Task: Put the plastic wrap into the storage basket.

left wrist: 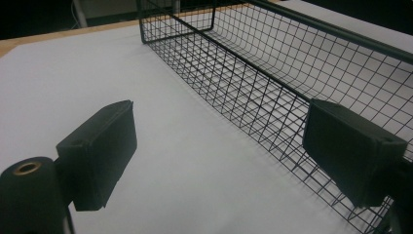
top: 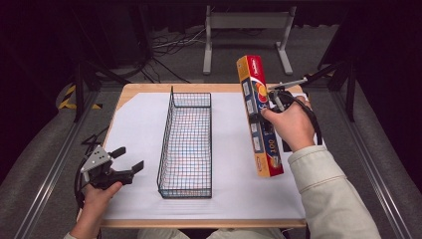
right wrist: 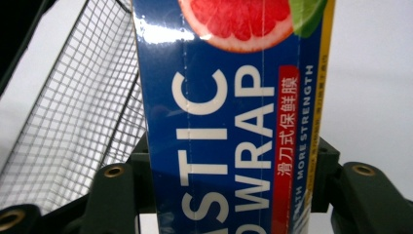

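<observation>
A long blue, orange and red plastic wrap box (top: 259, 117) hangs lifted and tilted above the right half of the table, its red end pointing away. My right gripper (top: 264, 115) is shut on its middle; in the right gripper view the box (right wrist: 229, 112) sits clamped between both jaws. A black wire basket (top: 186, 144) stands lengthwise in the table's middle, to the left of the box. My left gripper (top: 130, 160) rests open at the table's front left edge, its jaws pointing toward the basket (left wrist: 292, 68), nothing between them.
White paper (top: 134, 129) covers the wooden table (top: 149, 87). Beyond the far edge stand a grey metal frame (top: 246, 30) and floor cables (top: 169, 45). Dark rails (top: 50, 169) run along both sides.
</observation>
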A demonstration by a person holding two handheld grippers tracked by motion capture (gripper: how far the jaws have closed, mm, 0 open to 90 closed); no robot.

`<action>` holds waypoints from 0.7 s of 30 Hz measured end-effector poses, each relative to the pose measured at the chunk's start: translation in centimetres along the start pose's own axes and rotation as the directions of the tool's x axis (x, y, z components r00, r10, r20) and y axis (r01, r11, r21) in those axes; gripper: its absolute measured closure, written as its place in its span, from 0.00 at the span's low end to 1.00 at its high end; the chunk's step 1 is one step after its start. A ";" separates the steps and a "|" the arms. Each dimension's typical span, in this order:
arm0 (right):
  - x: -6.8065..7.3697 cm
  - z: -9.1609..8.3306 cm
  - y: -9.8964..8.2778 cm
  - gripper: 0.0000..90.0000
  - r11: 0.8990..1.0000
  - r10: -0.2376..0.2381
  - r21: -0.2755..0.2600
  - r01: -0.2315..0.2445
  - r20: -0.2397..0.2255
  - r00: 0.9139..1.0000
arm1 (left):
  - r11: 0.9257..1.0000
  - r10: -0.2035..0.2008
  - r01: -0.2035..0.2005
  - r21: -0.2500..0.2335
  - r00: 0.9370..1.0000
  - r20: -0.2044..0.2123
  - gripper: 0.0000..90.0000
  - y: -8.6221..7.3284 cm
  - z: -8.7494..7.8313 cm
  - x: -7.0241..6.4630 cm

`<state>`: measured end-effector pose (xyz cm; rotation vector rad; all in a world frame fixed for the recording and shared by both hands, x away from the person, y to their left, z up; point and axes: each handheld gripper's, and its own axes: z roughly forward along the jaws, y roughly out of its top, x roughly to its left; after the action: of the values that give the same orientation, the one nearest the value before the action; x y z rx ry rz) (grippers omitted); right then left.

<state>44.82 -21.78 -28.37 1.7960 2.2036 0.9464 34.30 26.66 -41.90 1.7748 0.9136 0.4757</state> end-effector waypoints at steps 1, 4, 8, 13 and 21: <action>0.4 0.0 0.0 0.47 0.999 0.030 -0.021 -0.030 0.005 1.000 | 1.000 -0.001 0.001 0.002 1.000 0.002 0.15 0.1 0.1 0.0; 0.7 -0.2 0.0 0.48 0.995 0.081 -0.052 -0.082 -0.016 0.997 | 1.000 0.000 0.000 -0.003 1.000 0.007 0.15 0.2 0.3 0.0; 0.9 -0.3 0.0 0.48 0.989 0.131 -0.064 -0.134 -0.039 0.991 | 1.000 -0.001 0.001 -0.001 1.000 0.010 0.15 0.2 0.4 0.0; 1.4 -0.4 0.1 0.47 0.982 0.163 -0.088 -0.166 -0.040 0.986 | 1.000 0.002 -0.002 -0.004 1.000 0.011 0.15 0.3 0.5 -0.1; 2.8 0.1 0.3 0.47 0.968 0.207 -0.120 -0.220 -0.110 0.972 | 1.000 0.002 -0.002 -0.006 1.000 0.006 0.15 0.2 0.2 0.0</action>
<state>44.40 -19.10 -27.54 1.9937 1.9742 1.2151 34.57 26.49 -41.78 1.7709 0.9052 0.4733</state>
